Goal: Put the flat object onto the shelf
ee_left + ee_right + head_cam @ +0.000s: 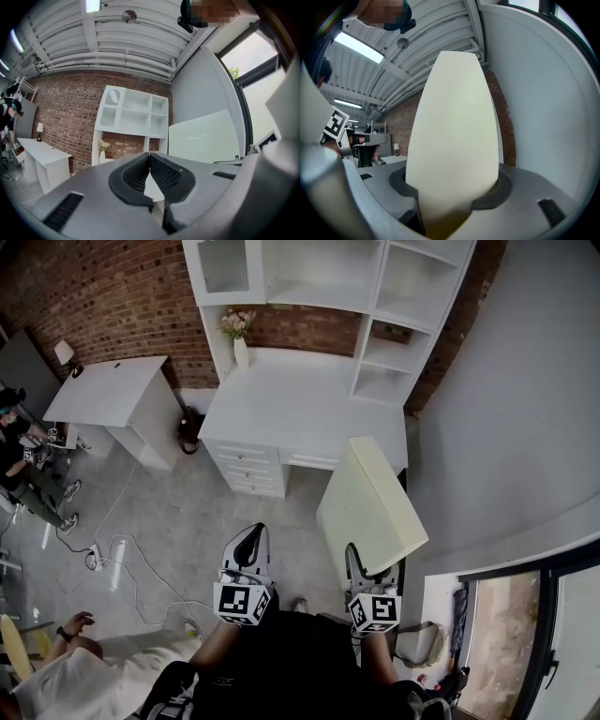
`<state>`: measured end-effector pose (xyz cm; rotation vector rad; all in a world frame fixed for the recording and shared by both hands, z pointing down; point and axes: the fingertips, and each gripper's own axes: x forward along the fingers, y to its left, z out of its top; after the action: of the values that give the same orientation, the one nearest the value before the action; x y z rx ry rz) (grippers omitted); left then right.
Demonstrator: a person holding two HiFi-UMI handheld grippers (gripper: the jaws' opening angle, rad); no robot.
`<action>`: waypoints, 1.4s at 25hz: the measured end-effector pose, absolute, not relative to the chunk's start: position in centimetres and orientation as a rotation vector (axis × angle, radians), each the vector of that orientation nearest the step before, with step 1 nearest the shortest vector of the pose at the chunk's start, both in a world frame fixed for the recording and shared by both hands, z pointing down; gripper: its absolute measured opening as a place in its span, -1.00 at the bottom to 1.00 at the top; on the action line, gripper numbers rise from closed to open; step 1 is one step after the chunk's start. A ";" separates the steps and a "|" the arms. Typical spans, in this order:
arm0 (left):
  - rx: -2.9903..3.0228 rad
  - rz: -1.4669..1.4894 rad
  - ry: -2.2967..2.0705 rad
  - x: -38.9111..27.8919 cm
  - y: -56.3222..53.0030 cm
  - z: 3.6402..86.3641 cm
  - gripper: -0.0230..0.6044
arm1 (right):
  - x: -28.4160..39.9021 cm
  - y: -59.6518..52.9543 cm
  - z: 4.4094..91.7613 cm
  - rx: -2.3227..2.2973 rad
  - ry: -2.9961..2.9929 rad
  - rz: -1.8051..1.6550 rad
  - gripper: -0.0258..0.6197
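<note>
The flat object is a pale cream board [367, 505], tilted up in front of me to the right of the white desk [300, 404]. My right gripper [367, 568] is shut on its near edge. In the right gripper view the board [454, 126] fills the gap between the jaws and hides what lies beyond. The white shelf unit [375, 296] stands on the desk against the brick wall, its compartments bare. My left gripper [251, 538] hangs to the left of the board, shut on nothing. In the left gripper view its tips [149, 157] meet, with the shelf unit [133, 117] ahead.
A vase of flowers [239, 334] stands at the desk's back left. A second white desk [112, 395] stands further left. Cables and a power strip [98, 557] lie on the floor. People are at the left edge [19, 451]. A grey wall [506, 409] closes the right side.
</note>
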<state>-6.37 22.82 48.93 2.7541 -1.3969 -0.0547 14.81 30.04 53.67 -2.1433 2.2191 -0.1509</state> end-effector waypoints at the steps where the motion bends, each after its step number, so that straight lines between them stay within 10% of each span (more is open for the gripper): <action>1: 2.749 -0.048 -1.394 -6.1 22.6 49.2 -0.90 | 15.0 29.8 53.9 -2.143 2.222 -0.158 -0.03; 35: 2.819 -0.168 -1.230 -7.5 -16.3 46.5 -0.90 | 13.6 -7.3 48.5 -2.344 2.221 0.132 -0.03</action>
<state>-7.53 -16.29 46.49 2.8190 -1.2300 -0.1685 13.61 -7.35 48.49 -2.3445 2.2207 0.1320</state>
